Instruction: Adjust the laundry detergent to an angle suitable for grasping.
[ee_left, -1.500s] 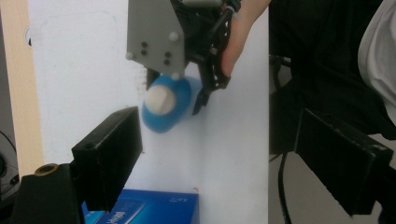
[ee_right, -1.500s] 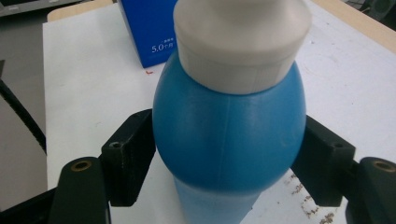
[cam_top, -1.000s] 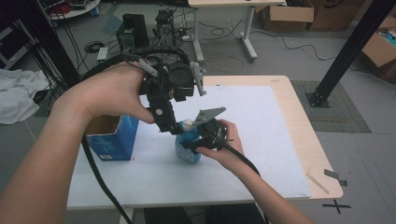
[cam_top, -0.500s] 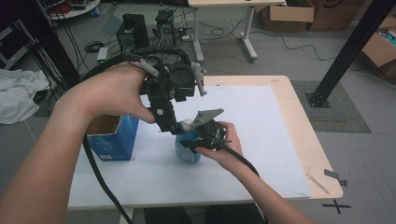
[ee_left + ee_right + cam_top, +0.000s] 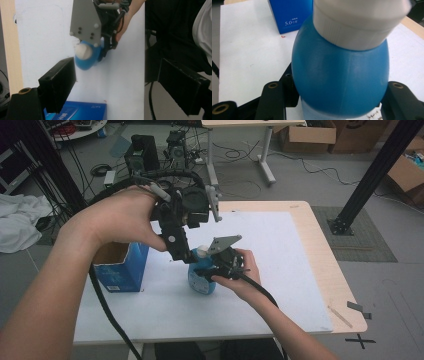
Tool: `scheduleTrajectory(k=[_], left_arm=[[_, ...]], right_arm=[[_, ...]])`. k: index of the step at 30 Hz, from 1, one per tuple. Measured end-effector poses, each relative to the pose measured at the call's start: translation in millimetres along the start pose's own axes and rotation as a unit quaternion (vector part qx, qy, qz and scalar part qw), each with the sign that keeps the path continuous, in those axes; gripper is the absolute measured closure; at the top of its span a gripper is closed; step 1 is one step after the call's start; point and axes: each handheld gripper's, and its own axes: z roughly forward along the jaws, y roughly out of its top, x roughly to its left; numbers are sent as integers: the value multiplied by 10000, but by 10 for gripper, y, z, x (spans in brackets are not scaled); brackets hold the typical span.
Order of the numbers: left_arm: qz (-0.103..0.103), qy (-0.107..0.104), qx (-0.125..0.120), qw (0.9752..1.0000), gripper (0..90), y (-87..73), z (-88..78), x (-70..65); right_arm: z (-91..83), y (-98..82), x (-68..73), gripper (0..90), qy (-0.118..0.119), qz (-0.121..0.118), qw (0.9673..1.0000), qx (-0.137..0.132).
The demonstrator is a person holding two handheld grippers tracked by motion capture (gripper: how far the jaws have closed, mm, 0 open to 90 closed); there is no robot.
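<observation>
- Where the high view begins at its left, a white cloth (image 5: 17, 222) lies on the floor, well apart from the table (image 5: 320, 265).
- Next comes a blue box (image 5: 120, 270), standing open-topped on the white sheet (image 5: 280, 250) that covers most of the table.
- Above and just right of the box, the left gripper (image 5: 186, 255) hangs in the person's left hand (image 5: 125, 217), pointing down at the bottle's cap; in the left gripper view its jaws stand wide apart with nothing between them.
- At the middle of the sheet stands the blue bottle (image 5: 201, 279), upright, with a white cap (image 5: 83, 51); its lower part looks paler, though the close view is too tight to be sure.
- From the right, the right gripper (image 5: 207, 270) in the right hand (image 5: 245, 277) has just been closing, and its jaws are now clamped on the bottle's round body, one on each side.
- Far right on the floor, a black post (image 5: 375, 170) rises from a grey mat (image 5: 360, 235).
</observation>
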Motion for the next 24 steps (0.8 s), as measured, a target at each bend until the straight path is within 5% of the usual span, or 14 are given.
scheduleTrajectory(k=[9, 19, 24], left_arm=[[-3, 5, -36, 10000, 157, -19, 3, 3], [0, 11, -33, 10000, 157, -23, 0, 1], [-13, 13, 0, 10000, 157, -30, 3, -2]], right_arm=[[-96, 28, -112, 440, 413, -320, 9985, -132], [-139, 14, -249, 440, 1328, -699, 9883, -279], [-130, -22, -289, 440, 1454, -863, 9851, -316]])
